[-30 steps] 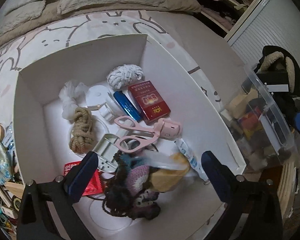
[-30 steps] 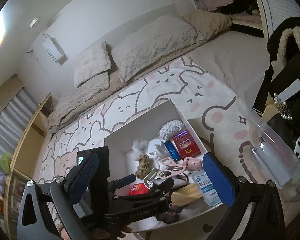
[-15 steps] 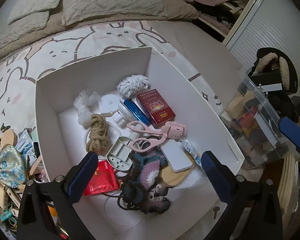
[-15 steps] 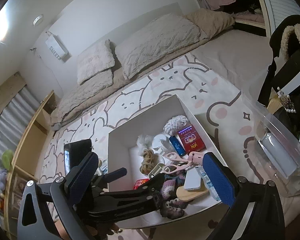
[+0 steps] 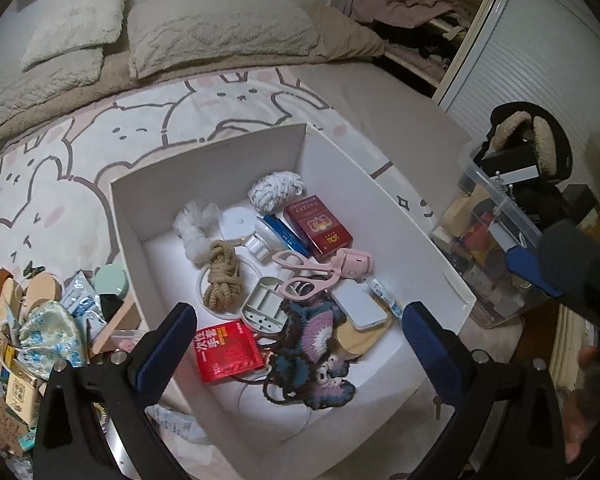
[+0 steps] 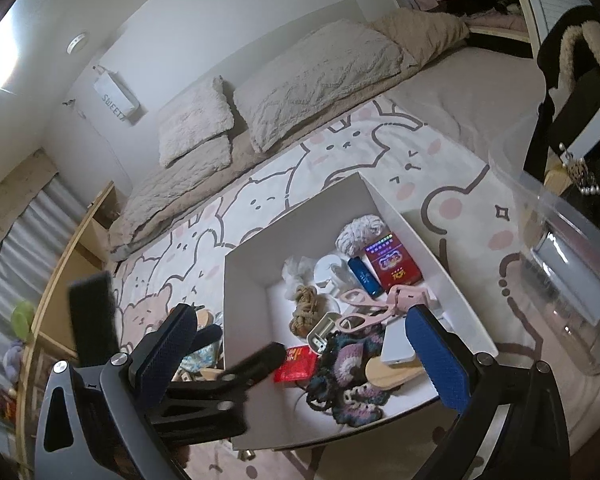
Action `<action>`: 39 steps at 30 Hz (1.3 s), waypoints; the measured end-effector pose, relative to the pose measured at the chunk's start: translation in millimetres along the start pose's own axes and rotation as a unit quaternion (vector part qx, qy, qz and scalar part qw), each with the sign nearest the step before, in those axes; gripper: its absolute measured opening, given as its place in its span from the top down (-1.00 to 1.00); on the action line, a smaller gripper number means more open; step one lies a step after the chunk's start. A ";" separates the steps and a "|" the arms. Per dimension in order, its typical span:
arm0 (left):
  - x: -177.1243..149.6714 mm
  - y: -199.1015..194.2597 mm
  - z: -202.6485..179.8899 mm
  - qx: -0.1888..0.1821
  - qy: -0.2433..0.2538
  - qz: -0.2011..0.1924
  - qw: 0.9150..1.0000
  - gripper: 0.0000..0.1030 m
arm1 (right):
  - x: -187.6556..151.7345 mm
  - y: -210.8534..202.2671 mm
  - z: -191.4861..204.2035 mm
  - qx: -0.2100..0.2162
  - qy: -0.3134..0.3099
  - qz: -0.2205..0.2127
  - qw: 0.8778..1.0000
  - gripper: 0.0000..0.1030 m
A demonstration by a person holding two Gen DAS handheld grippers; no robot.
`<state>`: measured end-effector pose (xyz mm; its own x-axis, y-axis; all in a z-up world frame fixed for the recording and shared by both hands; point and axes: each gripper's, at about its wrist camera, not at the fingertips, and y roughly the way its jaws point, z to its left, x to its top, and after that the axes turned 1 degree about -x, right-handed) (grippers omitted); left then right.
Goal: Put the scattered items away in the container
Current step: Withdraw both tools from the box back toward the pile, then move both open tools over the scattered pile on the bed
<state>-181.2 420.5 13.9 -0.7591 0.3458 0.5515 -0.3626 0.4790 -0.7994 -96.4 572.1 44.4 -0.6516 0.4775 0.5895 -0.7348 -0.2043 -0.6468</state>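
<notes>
White cardboard forms the box (image 5: 204, 148) that sits on the bunny-print blanket (image 5: 40, 200), and it already holds a crowd of small things: a red cigarette pack (image 5: 318, 226), a blue tube (image 5: 282, 234), a ball of white cord (image 5: 276, 188), a coil of tan rope (image 5: 222, 276), pink scissors-like curlers (image 5: 304, 276), a white phone-like slab (image 5: 360, 308), a crocheted piece (image 5: 320, 344) and a red packet (image 5: 226, 350).

Both grippers hang above the near end of the box with nothing between their fingers. The left gripper (image 5: 300, 344) has its jaws spread wide, the 2 blue pads framing the red packet and the crocheted piece below. The right gripper (image 6: 304, 352) is likewise spread wide and empty.

Only the left wrist view shows the pile still outside the box: to the left of its wall lie a blue-patterned pouch (image 5: 48, 336), a round mint-green compact (image 5: 110, 280), a white and blue wrapper (image 5: 78, 296) and a small printed carton (image 5: 20, 390), touching and overlapping one another. It also shows a clear plastic bin (image 5: 496, 264) full of odds and ends just beside the box on the right, with part of the right gripper blurred in front of it.

Only the right wrist view shows the left gripper from outside, dark and blurred over the box's left corner, plus the 2 pillows (image 6: 284, 100) and a wall sign (image 6: 114, 98) beyond.
</notes>
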 end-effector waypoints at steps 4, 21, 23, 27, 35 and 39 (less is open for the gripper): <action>-4.8 -12.5 4.6 0.010 0.007 -0.015 1.000 -1.00 | -7.2 -2.2 4.5 -0.006 -0.025 -0.013 1.000 -1.00; -41.3 -61.0 35.8 0.064 0.041 -0.055 0.996 -1.00 | -37.4 1.3 15.9 -0.033 -0.077 -0.035 0.996 -1.00; -47.0 -66.4 39.7 0.069 0.043 -0.058 0.995 -1.00 | -41.9 -1.0 19.1 -0.040 -0.089 -0.042 0.994 -1.00; -58.7 -78.3 46.1 0.083 0.051 -0.066 0.993 -1.00 | -49.7 -1.2 24.3 -0.044 -0.103 -0.047 0.993 -1.00; -78.1 -100.8 58.6 0.091 0.045 -0.076 0.992 -1.00 | -66.1 -1.3 37.9 -0.049 -0.133 -0.055 0.988 -1.00; -85.7 -110.2 67.0 0.094 0.036 -0.080 0.992 -1.00 | -73.6 -1.3 48.0 -0.051 -0.154 -0.058 0.985 -1.00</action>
<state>-112.3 284.0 38.7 -0.6455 0.3372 0.6853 -0.5751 0.3758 -0.7267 -56.6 496.2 25.1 -0.6019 0.2076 0.7711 -0.7953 -0.0692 -0.6022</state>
